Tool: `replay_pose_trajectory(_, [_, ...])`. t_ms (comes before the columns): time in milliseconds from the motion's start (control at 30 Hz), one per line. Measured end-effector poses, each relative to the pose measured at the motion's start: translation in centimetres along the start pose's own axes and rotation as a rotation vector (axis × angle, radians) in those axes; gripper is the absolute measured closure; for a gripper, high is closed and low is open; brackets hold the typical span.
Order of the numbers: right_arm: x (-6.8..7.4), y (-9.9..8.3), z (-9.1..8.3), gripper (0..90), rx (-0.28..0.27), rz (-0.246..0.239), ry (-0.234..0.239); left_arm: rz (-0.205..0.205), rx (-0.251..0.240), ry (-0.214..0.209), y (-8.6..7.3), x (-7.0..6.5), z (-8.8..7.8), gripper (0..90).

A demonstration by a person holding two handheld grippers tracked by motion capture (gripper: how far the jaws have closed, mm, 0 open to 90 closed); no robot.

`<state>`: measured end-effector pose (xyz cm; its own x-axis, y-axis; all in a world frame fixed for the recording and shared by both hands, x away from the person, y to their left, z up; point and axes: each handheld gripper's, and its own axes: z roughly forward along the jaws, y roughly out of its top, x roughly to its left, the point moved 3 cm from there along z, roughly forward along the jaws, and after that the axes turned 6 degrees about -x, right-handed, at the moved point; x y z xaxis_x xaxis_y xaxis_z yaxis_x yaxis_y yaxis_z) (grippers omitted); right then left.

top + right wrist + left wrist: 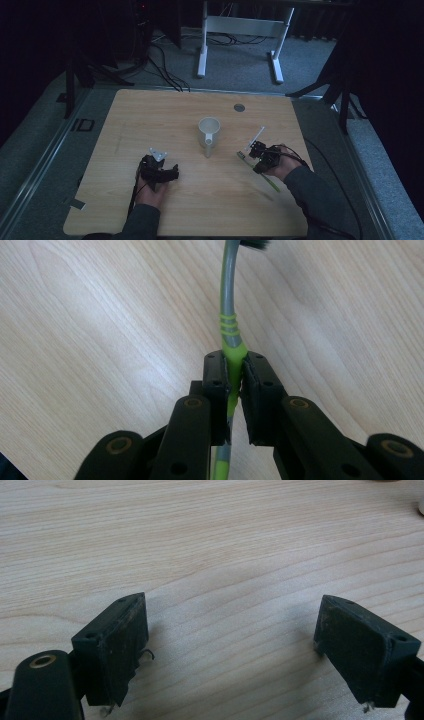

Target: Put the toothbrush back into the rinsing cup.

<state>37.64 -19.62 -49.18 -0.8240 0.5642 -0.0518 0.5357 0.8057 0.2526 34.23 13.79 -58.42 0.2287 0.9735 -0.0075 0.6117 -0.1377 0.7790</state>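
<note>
The toothbrush [229, 320] has a green and grey handle ringed with green bands, and a dark head. It is clamped at the handle, lifted off the surface [165, 115], slanting head-forward, apparently toward the white mug [208, 131] nearby.

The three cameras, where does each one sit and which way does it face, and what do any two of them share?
High view: above the person's side, looking forward and down on the table; both forearms, left gripper, right gripper, mug.
Left gripper view: on the left gripper, looking along its open jaws at bare wood.
Right gripper view: on the right gripper, jaws clamping the toothbrush.
Shared: high and right gripper views both show the toothbrush.
</note>
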Motion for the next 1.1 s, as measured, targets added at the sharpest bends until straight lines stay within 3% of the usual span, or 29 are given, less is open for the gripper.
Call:
replay_pose_trajectory(400, [-0.1, 1.0, -0.5, 81.1, -0.087, 0.029, 0.038, -0.001, 0.000, 0.000, 0.0, 0.0, 0.0, 14.6])
replay_pose_trajectory(633, [-0.4, 1.4, -0.8, 81.1, -0.136, 0.056, 0.032, 0.000, 0.000, 0.000, 0.0, 0.0, 0.0, 14.6])
replay_pose_trajectory(1100, [-0.7, 1.9, -0.7, 81.1, -0.171, 0.070, 0.027, 0.001, 0.001, 0.000, 0.0, 0.0, 0.0, 14.6])
